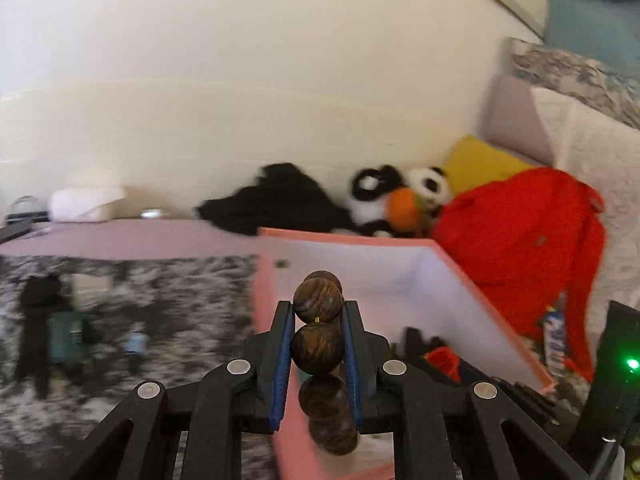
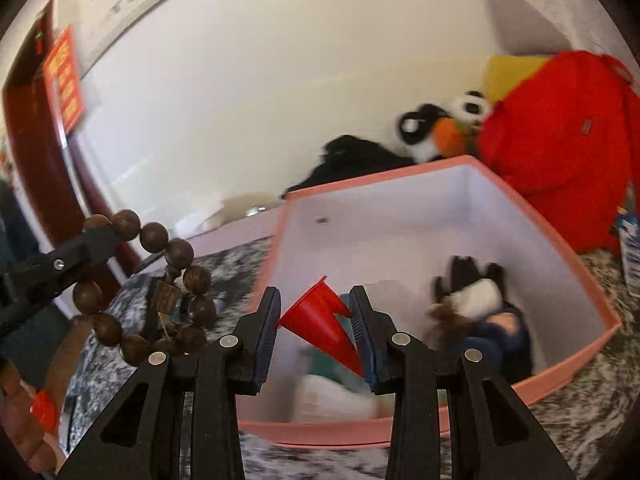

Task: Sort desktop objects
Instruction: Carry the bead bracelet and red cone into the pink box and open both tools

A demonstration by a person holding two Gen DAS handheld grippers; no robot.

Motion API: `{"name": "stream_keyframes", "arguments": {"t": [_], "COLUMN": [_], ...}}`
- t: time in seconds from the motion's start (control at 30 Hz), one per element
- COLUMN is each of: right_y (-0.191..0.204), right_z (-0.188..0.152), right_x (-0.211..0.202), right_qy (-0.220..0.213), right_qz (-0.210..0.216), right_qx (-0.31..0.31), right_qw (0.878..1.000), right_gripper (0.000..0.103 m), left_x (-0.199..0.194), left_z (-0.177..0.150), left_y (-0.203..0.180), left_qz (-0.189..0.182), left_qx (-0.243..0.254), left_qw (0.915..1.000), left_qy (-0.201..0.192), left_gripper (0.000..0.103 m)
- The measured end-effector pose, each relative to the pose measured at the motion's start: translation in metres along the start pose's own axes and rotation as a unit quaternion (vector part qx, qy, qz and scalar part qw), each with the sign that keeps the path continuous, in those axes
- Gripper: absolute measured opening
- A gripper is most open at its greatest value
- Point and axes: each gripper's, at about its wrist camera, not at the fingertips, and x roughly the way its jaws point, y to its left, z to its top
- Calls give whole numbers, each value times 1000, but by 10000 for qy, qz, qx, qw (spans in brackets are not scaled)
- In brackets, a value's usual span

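Left hand-held gripper (image 1: 318,316): pinching a brown bead bracelet (image 1: 318,308), held above the pink box's (image 2: 400,178) left edge. Right hand-held gripper (image 2: 314,312): clamping a red cone (image 2: 324,322) over the box interior.

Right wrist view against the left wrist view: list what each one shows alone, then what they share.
Only the right wrist view shows the right tool shut on a red cone, the box's contents such as a black and white item, and the bracelet as a full loop.

Only the left wrist view shows the left tool head-on, its pads clamping the beads, plus a white tissue box on the ledge.

Both show the wooden bead bracelet, the pink box, the red backpack and the plush toy.
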Motion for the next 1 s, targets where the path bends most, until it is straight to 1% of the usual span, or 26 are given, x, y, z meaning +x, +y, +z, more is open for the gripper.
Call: {"name": "stream_keyframes", "arguments": {"t": [0.13, 0.23, 0.27, 0.3, 0.33, 0.37, 0.4, 0.43, 0.47, 0.5, 0.57, 0.67, 0.83, 0.93, 1.0], "right_y": [-28, -44, -48, -52, -54, -57, -60, -63, -68, -70, -73, -74, -37, -15, 0], "right_z": [1, 1, 1, 0, 0, -1, -2, -3, -5, -5, -4, -4, 0, 3, 4], "right_x": [-3, -3, -2, 1, 4, 8, 12, 15, 18, 19, 20, 16, -5, -18, -26], "right_qy": [4, 38, 66, 106, 160, 270, 379, 482, 511, 504, 509, 376, -23, -263, -423], "right_qz": [-287, -425, -465, -473, -463, -467, -471, -473, -431, -320, -198, -172, -146, -130, -119], "right_qx": [112, 199, 239, 282, 343, 452, 561, 671, 803, 885, 1025, 1157, 868, 694, 578], "right_qw": [9995, 9989, 9986, 9984, 9982, 9975, 9966, 9955, 9945, 9943, 9932, 9924, 9961, 9972, 9974], "right_gripper": [38, 38, 39, 39, 48, 61, 87, 94, 96, 96, 96, 97, 98, 98, 100], "left_x": [25, 42, 47, 51, 54, 55, 54, 53, 53, 52, 49, 43, 15, -12, -38], "left_z": [-10, -17, -20, -23, -24, -26, -26, -26, -26, -26, -27, -29, -32, -30, -30], "left_y": [-23, -31, -31, -32, -32, -31, -28, -26, -25, -24, -23, -22, -23, -20, -16], "left_qz": [-161, -150, -129, -103, -70, -8, 52, 25, -1, -1, 93, 297, 793, 1095, 1325], "left_qx": [142, 148, 153, 151, 136, 82, -12, -63, -115, -141, -111, -5, 470, 679, 712], "left_qw": [9996, 9991, 9988, 9985, 9983, 9983, 9986, 9987, 9988, 9989, 9990, 9989, 9957, 9916, 9879], "left_qy": [195, 377, 446, 510, 563, 573, 525, 501, 478, 457, 426, 360, 103, -150, -377], "left_gripper": [18, 19, 20, 24, 51, 74, 84, 96, 99, 99, 99, 99, 100, 101, 101]}}
